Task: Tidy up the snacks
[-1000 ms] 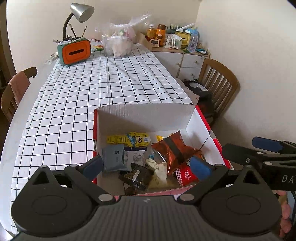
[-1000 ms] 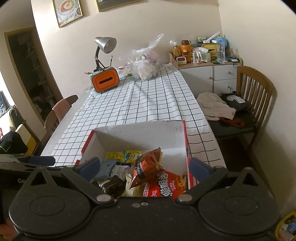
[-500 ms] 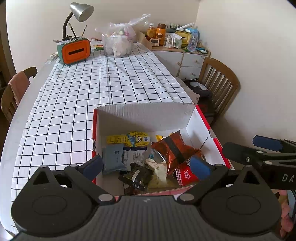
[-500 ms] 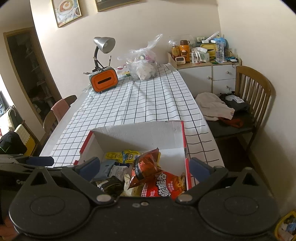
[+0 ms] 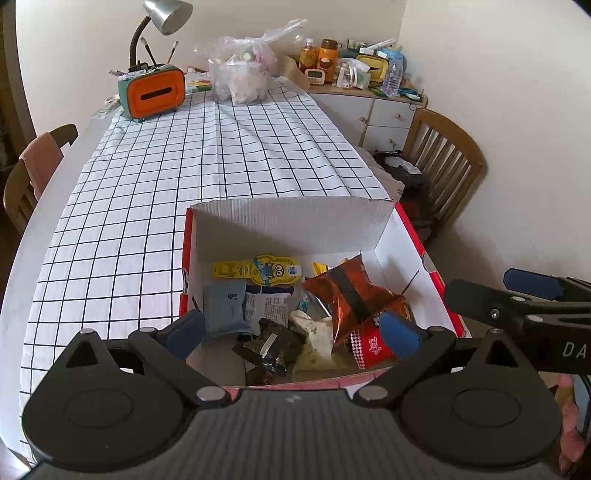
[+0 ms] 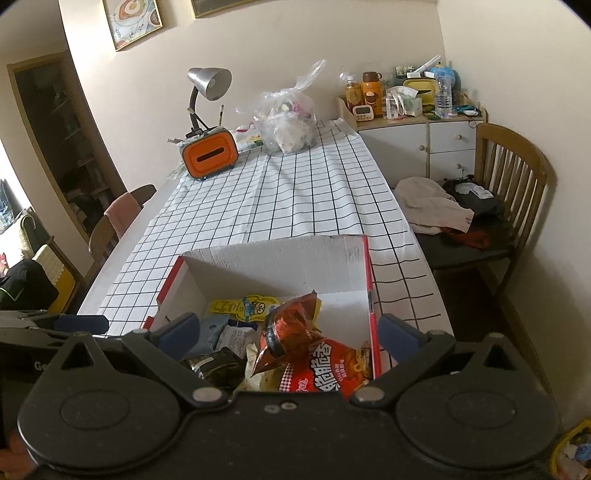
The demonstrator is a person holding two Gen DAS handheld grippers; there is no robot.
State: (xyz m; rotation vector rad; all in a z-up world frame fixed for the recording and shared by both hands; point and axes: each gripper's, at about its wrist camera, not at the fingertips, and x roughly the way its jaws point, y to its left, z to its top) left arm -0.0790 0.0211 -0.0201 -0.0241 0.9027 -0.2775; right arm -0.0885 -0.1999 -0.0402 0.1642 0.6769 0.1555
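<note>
A red-and-white cardboard box [image 5: 295, 225] sits at the near end of a table with a checked tablecloth [image 5: 207, 155], holding mixed snack packets [image 5: 351, 295]. The left gripper [image 5: 291, 330] and right gripper [image 6: 286, 330] hover just above its near edge, each spread wide and holding nothing. An orange tissue holder [image 6: 210, 153] stands at the far end.

This is a home dining room: a long surface [image 6: 325, 206] under a checked cloth, wooden chairs [image 6: 513, 177] draped with clothes, a desk lamp [image 6: 208, 83], framed pictures [image 6: 133, 20], and a cluttered white cabinet [image 6: 424, 142] of bottles.
</note>
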